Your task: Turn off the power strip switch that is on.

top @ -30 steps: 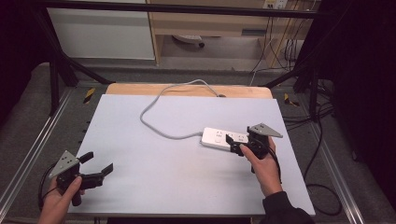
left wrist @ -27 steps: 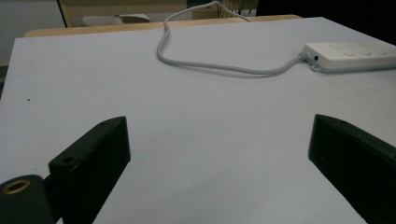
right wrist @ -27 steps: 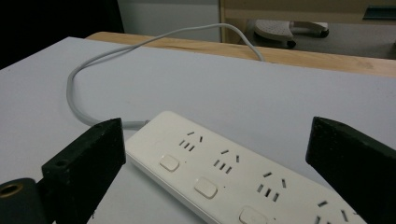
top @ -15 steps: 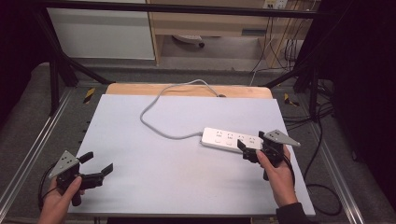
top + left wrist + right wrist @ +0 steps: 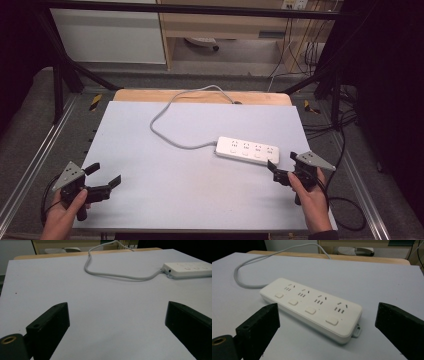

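The white power strip (image 5: 247, 150) is seen lying flat on the table (image 5: 190, 200), right of centre, its grey cord (image 5: 165, 131) looping off toward the far edge. The right gripper (image 5: 282, 168) is held just beside the strip's near right end, fingers spread wide, nothing gripped. The left gripper (image 5: 105, 177) is kept well apart at the near left corner, fingers wide too.

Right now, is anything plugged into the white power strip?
No, empty. The power strip lies flat on the table, and all four socket sets show bare slots. Only its own grey cord runs from one end.
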